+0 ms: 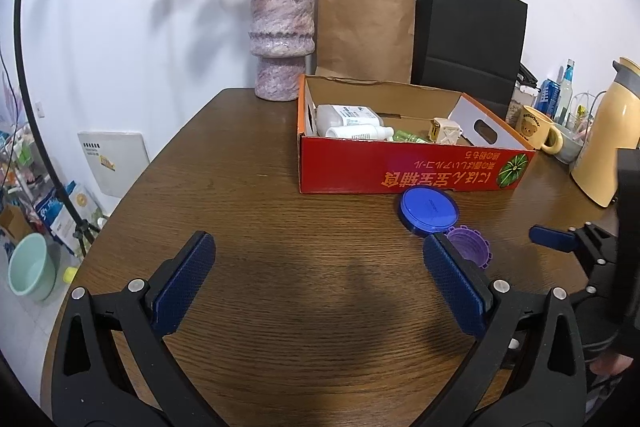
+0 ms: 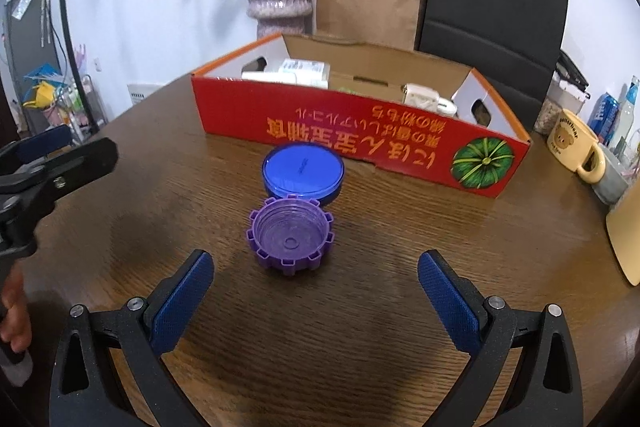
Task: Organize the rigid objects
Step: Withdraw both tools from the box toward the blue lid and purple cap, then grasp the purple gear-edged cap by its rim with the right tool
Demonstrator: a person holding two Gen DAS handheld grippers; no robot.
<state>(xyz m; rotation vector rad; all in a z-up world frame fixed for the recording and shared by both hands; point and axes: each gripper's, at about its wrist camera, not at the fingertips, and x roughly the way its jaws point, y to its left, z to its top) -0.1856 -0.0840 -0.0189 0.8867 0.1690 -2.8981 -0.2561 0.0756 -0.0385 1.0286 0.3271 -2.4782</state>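
A purple ridged cap [image 2: 291, 241] lies open side up on the brown table, just ahead of my open right gripper [image 2: 316, 279]. Behind it and touching it is a flat blue round case [image 2: 303, 171]. A red cardboard box [image 2: 360, 131] stands behind both, holding white bottles [image 2: 304, 71] and a cream cube [image 2: 420, 99]. In the left wrist view my left gripper [image 1: 320, 259] is open over bare table, with the purple cap [image 1: 470, 247] beside its right finger, the blue case [image 1: 429, 210] beyond, and the box [image 1: 400, 167] further back.
A pink vase [image 1: 282, 39] with dried roses, a brown paper bag [image 1: 364, 27] and a black bag [image 1: 468, 31] stand behind the box. A bear mug [image 2: 576, 147] and a yellow jug [image 1: 608, 143] sit at the right. The table edge curves away on the left.
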